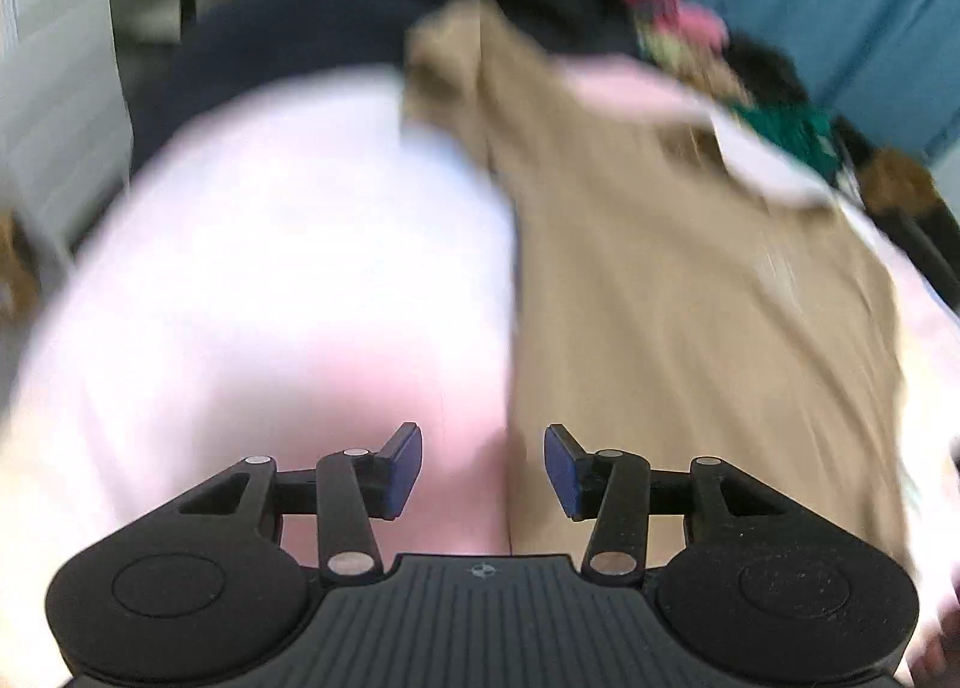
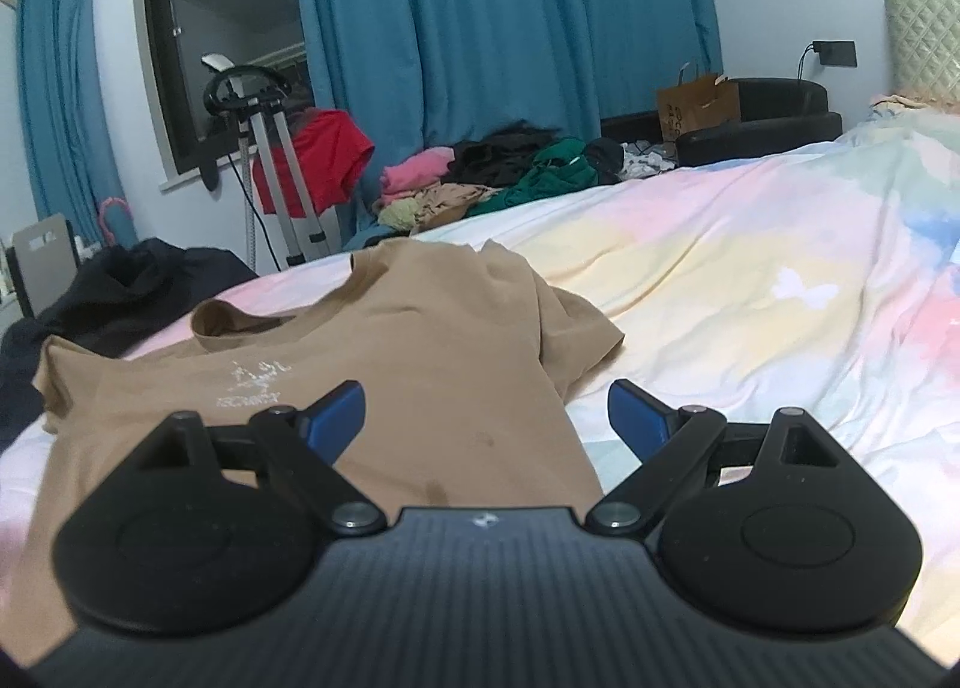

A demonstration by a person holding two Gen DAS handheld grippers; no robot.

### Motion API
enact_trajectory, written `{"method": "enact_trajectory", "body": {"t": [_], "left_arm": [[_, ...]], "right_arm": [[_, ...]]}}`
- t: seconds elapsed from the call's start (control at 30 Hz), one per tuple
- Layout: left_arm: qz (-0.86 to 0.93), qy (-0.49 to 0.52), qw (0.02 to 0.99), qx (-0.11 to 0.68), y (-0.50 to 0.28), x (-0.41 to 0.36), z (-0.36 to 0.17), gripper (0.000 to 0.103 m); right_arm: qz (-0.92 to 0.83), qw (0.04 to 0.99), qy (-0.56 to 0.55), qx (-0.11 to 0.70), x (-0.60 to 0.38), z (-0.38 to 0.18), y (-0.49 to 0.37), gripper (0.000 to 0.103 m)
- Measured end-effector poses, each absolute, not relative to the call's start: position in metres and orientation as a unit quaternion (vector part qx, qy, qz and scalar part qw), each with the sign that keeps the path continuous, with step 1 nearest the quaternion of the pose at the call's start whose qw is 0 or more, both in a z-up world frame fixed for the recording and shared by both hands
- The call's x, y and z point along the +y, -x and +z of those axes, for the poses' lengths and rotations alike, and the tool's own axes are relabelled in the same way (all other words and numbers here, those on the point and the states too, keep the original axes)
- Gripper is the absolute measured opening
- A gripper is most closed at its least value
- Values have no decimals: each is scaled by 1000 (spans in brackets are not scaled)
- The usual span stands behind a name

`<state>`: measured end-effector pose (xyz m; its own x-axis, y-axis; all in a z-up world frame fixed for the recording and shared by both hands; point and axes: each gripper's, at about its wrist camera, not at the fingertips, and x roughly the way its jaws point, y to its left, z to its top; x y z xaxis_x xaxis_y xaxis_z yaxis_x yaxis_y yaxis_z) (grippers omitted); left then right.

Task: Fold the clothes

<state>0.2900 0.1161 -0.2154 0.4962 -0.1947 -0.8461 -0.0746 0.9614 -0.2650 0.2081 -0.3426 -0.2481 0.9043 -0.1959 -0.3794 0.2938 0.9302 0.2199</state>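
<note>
A tan T-shirt (image 2: 384, 352) lies spread on the pastel bed sheet (image 2: 750, 280), front up with a small white print below the collar. My right gripper (image 2: 486, 418) is open and empty, low over the shirt's lower right part. The left wrist view is blurred; the shirt (image 1: 660, 298) runs up its right half, with the sheet (image 1: 270, 268) on the left. My left gripper (image 1: 483, 469) is open and empty, over the shirt's left edge.
A dark garment (image 2: 120, 292) lies at the bed's far left corner. A pile of mixed clothes (image 2: 498, 178) sits beyond the bed's far edge, next to a stand with a red garment (image 2: 318, 160). Blue curtains (image 2: 510, 10) hang behind.
</note>
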Motion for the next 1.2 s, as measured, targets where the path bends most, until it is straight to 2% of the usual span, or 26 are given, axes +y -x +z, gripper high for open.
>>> {"method": "enact_trajectory", "body": {"t": [0.13,0.3,0.4,0.47,0.5,0.53,1.0,1.2], "left_arm": [[-76,177,801,567,-220,117,-227,48],[-103,152,779,599,-190,98,-244,49],[-102,129,778,606,-182,89,-249,39],[-95,117,781,606,-182,88,-247,29],[-92,114,781,607,-182,89,-244,13],[-89,111,782,607,-182,91,-241,6],[-79,112,806,576,-174,158,-144,3],[-13,15,813,582,-168,143,-173,4]], "right_arm": [[-124,969,-129,168,-336,-233,-184,89],[-120,971,-127,165,-329,-221,-153,89],[-121,972,-115,165,-325,-219,-144,89],[-126,972,-109,167,-325,-219,-142,89],[-129,972,-106,168,-325,-220,-142,89],[-132,971,-106,171,-326,-221,-141,89],[-117,969,-128,176,-326,-224,-149,89],[-111,970,-128,177,-324,-223,-151,89]]}}
